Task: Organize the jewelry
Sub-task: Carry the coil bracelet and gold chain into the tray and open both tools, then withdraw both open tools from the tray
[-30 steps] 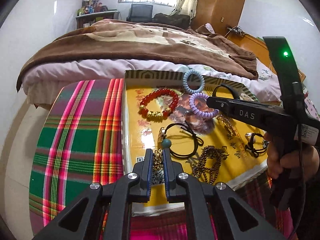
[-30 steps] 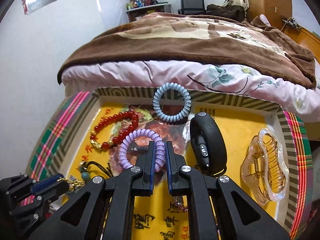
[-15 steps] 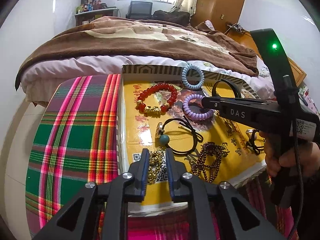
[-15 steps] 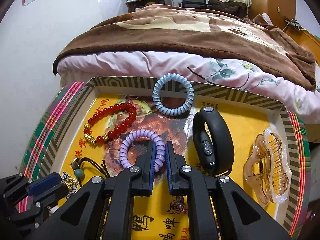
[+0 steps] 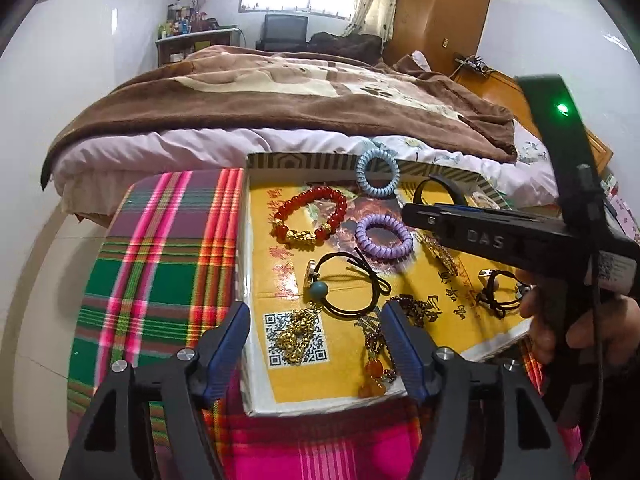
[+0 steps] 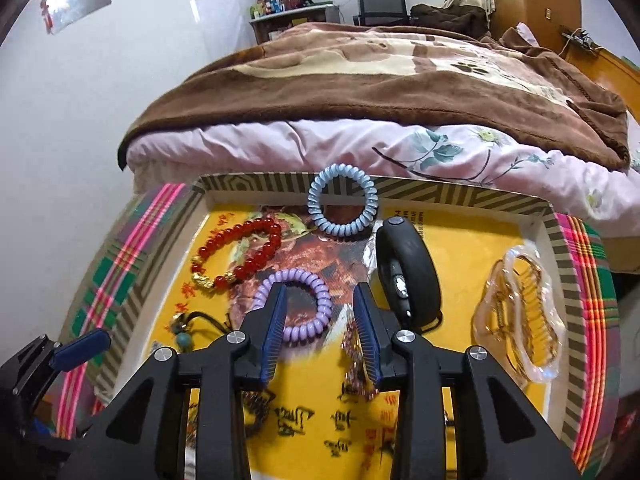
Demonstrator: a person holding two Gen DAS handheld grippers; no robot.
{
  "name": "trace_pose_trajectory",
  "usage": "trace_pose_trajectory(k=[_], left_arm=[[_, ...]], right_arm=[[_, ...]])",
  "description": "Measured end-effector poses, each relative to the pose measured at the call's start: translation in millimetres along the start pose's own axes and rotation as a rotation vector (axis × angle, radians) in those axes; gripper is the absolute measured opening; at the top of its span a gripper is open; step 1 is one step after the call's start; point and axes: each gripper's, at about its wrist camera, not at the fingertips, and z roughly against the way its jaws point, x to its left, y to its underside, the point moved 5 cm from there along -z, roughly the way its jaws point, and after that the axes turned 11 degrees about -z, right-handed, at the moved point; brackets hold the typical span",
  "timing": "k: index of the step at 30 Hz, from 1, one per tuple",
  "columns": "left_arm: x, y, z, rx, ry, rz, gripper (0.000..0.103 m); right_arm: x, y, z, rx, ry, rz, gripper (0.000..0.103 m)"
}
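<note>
A yellow tray (image 5: 404,170) holds the jewelry. My left gripper (image 5: 316,330) is open over the tray's near edge, with a gold chain (image 5: 298,334) lying free between its fingers. My right gripper (image 6: 320,320) is open above a purple coil band (image 6: 296,306), which also shows in the left wrist view (image 5: 384,238). A red bead bracelet (image 5: 310,216), a blue coil band (image 5: 378,170), a black hair tie with a teal bead (image 5: 344,288) and a black wristband (image 6: 408,276) lie around them.
A clear hair claw (image 6: 520,308) lies at the tray's right. A dark bead chain with orange beads (image 5: 378,354) lies near the front. The tray sits on a plaid cloth (image 5: 160,264). A bed with a brown blanket (image 6: 380,80) stands just behind.
Both grippers have opened. The left gripper let go of the gold chain, which now lies on the tray, and pulled back a little. The right gripper was shut over the purple band.
</note>
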Motion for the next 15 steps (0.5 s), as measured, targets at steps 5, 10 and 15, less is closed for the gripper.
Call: trace_pose_trajectory(k=[5,10,15], left_arm=[[-4.2,2.3,16.7,-0.012,-0.027,0.0,0.074],[-14.3,5.0,37.9,-0.029,-0.055,-0.015,0.074],[-23.8,8.8,59.5,-0.056,-0.055,-0.014,0.075]], right_arm=[[0.5,7.1,27.3,-0.04,-0.027,-0.015,0.036],[-1.5,17.8,55.7,-0.076,-0.035,-0.021,0.037],[-2.5,34.8,86.8,-0.111,-0.038,-0.024,0.037]])
